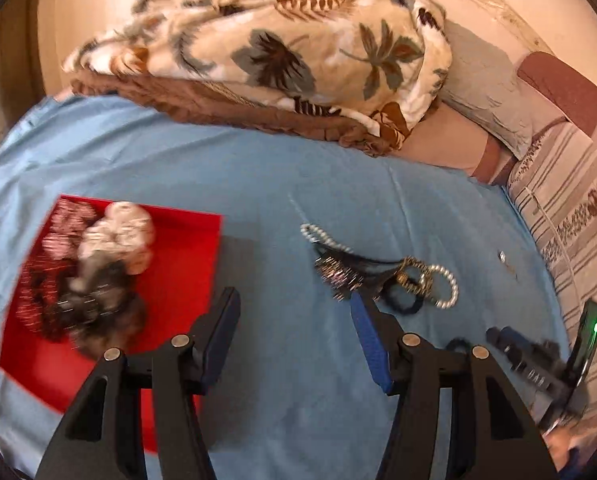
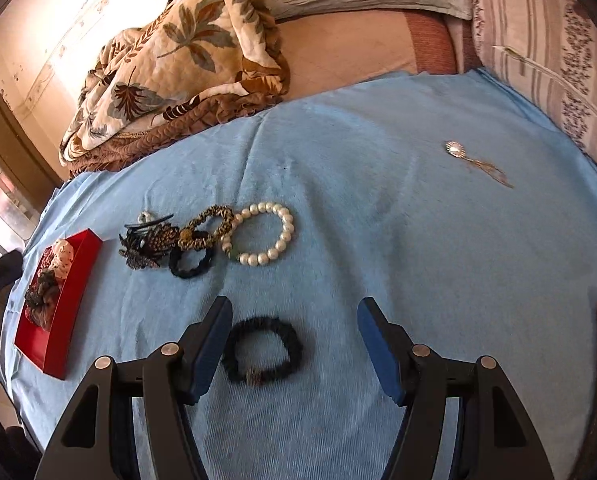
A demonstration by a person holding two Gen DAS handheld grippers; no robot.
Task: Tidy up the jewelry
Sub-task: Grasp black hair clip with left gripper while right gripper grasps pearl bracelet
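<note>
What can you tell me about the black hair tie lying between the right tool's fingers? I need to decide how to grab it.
The black hair tie is a closed loop of ruffled dark fabric, looking soft and elastic, with a small brownish bead or charm on its near edge. It lies flat on the blue sheet, roughly oval, apart from the cluster of other jewelry farther back. It sits between the open fingers of the right tool, nearer the left finger; neither pad appears to touch it, though slight blur makes that uncertain.
</note>
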